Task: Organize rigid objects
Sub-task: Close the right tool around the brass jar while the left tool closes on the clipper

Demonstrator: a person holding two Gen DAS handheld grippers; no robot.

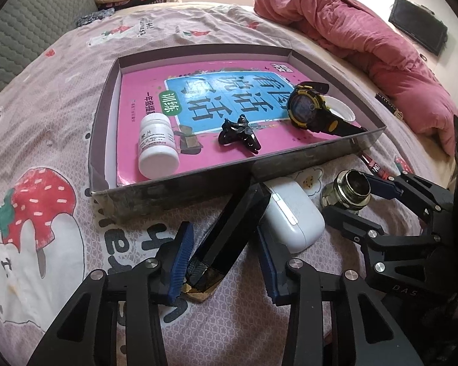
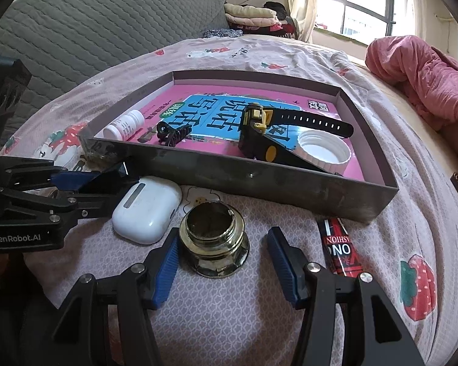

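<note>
A long black box [image 1: 229, 228] with a gold end lies on the bedsheet between the jaws of my left gripper [image 1: 226, 262]. The left pad rests against it, while a strip of sheet shows before the right pad. A white earbud case [image 1: 293, 213] lies just right of the box. A brass threaded fitting [image 2: 215, 241] stands upright just ahead of my right gripper [image 2: 226, 267], whose pads are wide apart and touch nothing. The grey tray [image 2: 259, 180] holds a pink book [image 1: 155, 97], a white pill bottle [image 1: 157, 145], a black hair clip [image 1: 239, 134], a yellow-black watch [image 1: 308, 106] and a white cap [image 2: 323, 151].
A red and black tube [image 2: 336, 250] lies on the sheet right of the fitting, by the tray's near corner. A pink quilt [image 1: 366, 39] is bunched at the far right. A grey quilted headboard [image 2: 91, 30] and folded clothes [image 2: 253, 15] sit beyond the tray.
</note>
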